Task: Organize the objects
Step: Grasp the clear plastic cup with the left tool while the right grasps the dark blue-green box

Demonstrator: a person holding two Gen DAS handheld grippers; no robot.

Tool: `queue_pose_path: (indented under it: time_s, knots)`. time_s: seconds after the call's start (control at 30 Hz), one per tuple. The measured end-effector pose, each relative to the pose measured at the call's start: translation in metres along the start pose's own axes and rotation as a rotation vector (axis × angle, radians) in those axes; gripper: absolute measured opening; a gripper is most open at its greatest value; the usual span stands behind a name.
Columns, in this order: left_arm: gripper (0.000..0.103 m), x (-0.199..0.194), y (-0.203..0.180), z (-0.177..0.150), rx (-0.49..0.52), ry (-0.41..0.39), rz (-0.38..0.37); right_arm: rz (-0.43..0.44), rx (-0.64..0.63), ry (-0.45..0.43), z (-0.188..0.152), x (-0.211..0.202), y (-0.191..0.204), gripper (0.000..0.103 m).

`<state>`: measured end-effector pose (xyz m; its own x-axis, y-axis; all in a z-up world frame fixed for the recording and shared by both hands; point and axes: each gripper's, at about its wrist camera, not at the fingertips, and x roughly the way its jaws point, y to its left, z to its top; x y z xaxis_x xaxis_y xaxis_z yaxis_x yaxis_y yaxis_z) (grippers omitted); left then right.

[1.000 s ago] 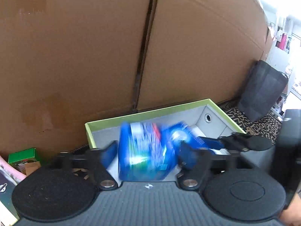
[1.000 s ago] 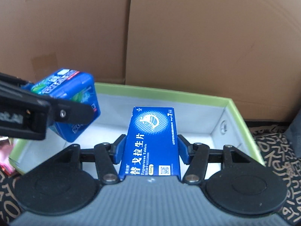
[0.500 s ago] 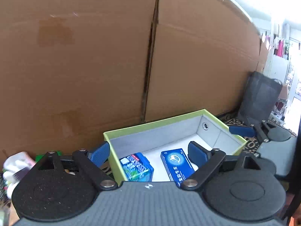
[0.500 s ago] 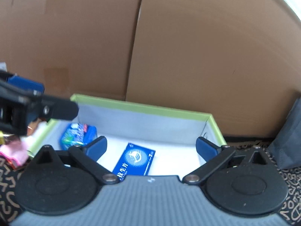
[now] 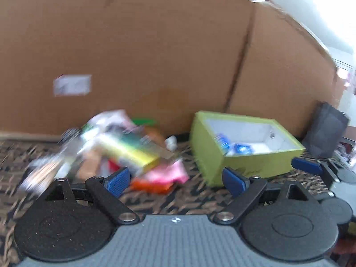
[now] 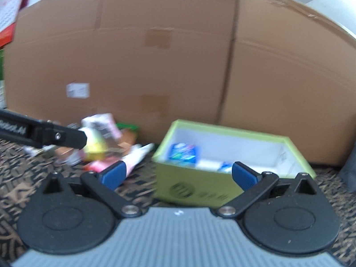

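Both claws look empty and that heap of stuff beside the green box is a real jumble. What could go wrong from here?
The pile is tangled and overlapping, so the open left gripper might pinch two packets at once or knock one loose. The green box sits close beside the pile; a sideways reach could nudge it. The right gripper, also open, hangs near the box's front wall and could bump it. Both views are blurred, so aiming may be off.
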<state>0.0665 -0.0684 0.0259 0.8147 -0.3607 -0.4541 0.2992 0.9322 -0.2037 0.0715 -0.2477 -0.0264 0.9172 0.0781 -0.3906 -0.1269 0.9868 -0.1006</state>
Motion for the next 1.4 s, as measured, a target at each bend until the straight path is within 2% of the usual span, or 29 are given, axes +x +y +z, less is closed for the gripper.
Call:
queue_pose_path:
  time_s: [0.07, 0.1, 0.2, 0.33, 0.57, 0.6, 0.63, 0.67, 0.7, 0.9, 1.13, 1.17, 1.2, 1.27, 1.4]
  knots:
    - [0.093, -0.007, 0.018, -0.011, -0.031, 0.015, 0.039, 0.043, 0.007, 0.032, -0.012, -0.005, 0.025, 0.103]
    - [0.093, -0.008, 0.026, -0.015, -0.044, 0.018, 0.061, 0.063, 0.013, 0.049, -0.011, -0.031, 0.034, 0.103]
    - [0.093, -0.013, 0.049, -0.019, -0.055, 0.013, 0.131, 0.12, 0.045, 0.1, -0.032, -0.025, 0.059, 0.103]
    - [0.093, 0.001, 0.073, -0.005, -0.065, -0.012, 0.213, 0.138, 0.036, 0.133, -0.04, -0.025, 0.077, 0.103]
    - [0.092, 0.04, 0.096, 0.017, -0.077, -0.005, 0.252, 0.132, -0.015, 0.117, -0.027, -0.011, 0.093, 0.103]
    - [0.088, 0.043, 0.097, 0.018, -0.067, -0.005, 0.257, 0.13, -0.02, 0.115, -0.024, -0.006, 0.093, 0.103]
    - [0.074, 0.047, 0.099, 0.019, -0.055, -0.005, 0.258, 0.131, -0.027, 0.111, -0.019, -0.003, 0.091, 0.103]
    - [0.066, 0.049, 0.101, 0.019, -0.045, 0.004, 0.254, 0.134, -0.04, 0.103, -0.014, 0.004, 0.091, 0.103]
    - [0.05, 0.053, 0.105, 0.018, -0.042, 0.018, 0.245, 0.137, -0.05, 0.095, -0.01, 0.009, 0.091, 0.103]
    - [0.048, 0.03, 0.118, 0.005, -0.052, 0.028, 0.136, 0.182, -0.124, 0.057, 0.022, 0.062, 0.094, 0.098]
    - [0.048, 0.002, 0.113, -0.016, -0.02, 0.039, 0.064, 0.207, -0.035, 0.157, 0.043, 0.136, 0.077, 0.081]
    - [0.048, 0.0, 0.113, -0.018, -0.015, 0.041, 0.059, 0.22, -0.014, 0.175, 0.042, 0.143, 0.073, 0.076]
    - [0.049, -0.002, 0.112, -0.02, -0.009, 0.045, 0.057, 0.24, 0.011, 0.188, 0.041, 0.146, 0.07, 0.072]
    - [0.049, -0.006, 0.11, -0.025, -0.001, 0.05, 0.055, 0.283, 0.067, 0.2, 0.038, 0.143, 0.063, 0.053]
    - [0.049, -0.01, 0.106, -0.035, 0.015, 0.08, 0.051, 0.265, 0.038, 0.181, 0.026, 0.111, 0.065, 0.042]
